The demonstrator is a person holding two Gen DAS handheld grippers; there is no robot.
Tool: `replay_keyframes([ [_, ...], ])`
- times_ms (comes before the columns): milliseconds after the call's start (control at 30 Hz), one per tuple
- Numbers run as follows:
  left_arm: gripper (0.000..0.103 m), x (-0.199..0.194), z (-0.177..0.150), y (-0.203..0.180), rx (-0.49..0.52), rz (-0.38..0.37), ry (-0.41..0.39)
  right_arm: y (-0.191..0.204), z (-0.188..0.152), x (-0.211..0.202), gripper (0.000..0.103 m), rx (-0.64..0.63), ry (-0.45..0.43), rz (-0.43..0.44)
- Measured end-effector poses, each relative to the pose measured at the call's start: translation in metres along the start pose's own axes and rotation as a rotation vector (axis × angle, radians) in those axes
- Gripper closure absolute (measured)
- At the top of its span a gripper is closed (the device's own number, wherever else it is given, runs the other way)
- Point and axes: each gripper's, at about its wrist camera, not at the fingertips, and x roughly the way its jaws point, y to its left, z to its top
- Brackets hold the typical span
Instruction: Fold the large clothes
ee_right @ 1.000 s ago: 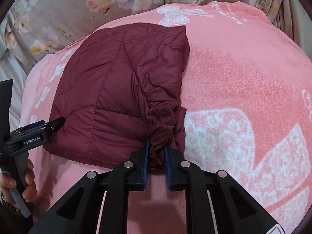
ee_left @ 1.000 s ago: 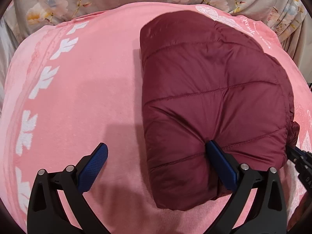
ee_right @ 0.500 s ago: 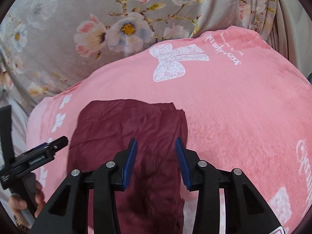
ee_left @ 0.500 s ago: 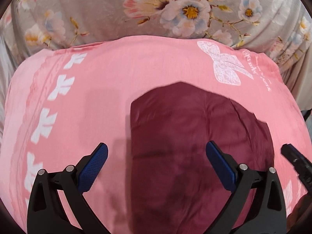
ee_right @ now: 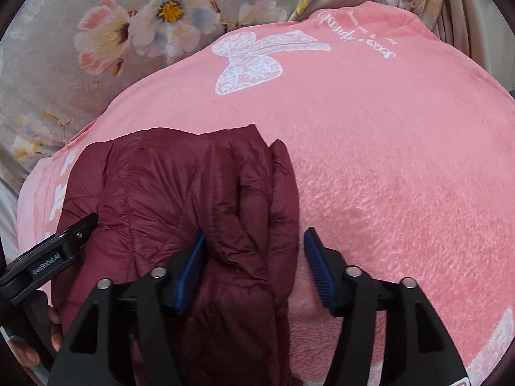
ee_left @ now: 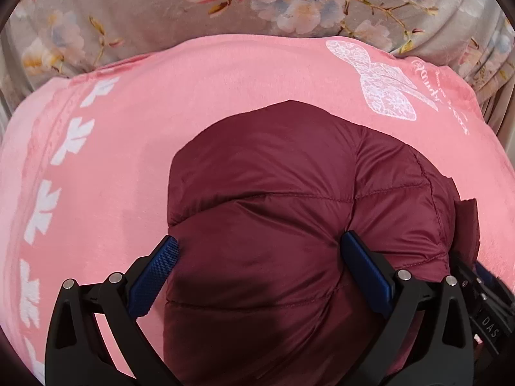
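Both tongs apart over the folded maroon jacket (ee_left: 289, 225) now nearer the blanket's (ee_right: 386, 160) bow-printed edge: right gripper (ee_right: 254, 267) just-opened off its bunched side, left gripper (ee_left: 257, 273) wide astride, "GenRobot.AI" on its body.

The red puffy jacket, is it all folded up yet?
Nearly. The jacket already lies as a compact bundle on the pink blanket. The right gripper has just been opening its jaws, with a jacket fold between them but not pinched; the left gripper is open too. Perhaps only a final tidy remains.
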Motion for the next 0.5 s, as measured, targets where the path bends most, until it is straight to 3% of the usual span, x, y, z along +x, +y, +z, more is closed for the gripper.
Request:
replay_keyframes([
  [333, 0.005, 0.006, -0.007, 0.007, -0.031, -0.031, -0.027, -0.002, -0.008, 0.007, 0.036, -0.009, -0.033, 0.049],
  [500, 0.005, -0.008, -0.018, 0.051, -0.160, -0.174, 0.001, -0.003, -0.008, 0.006, 0.036, -0.035, -0.027, 0.095],
])
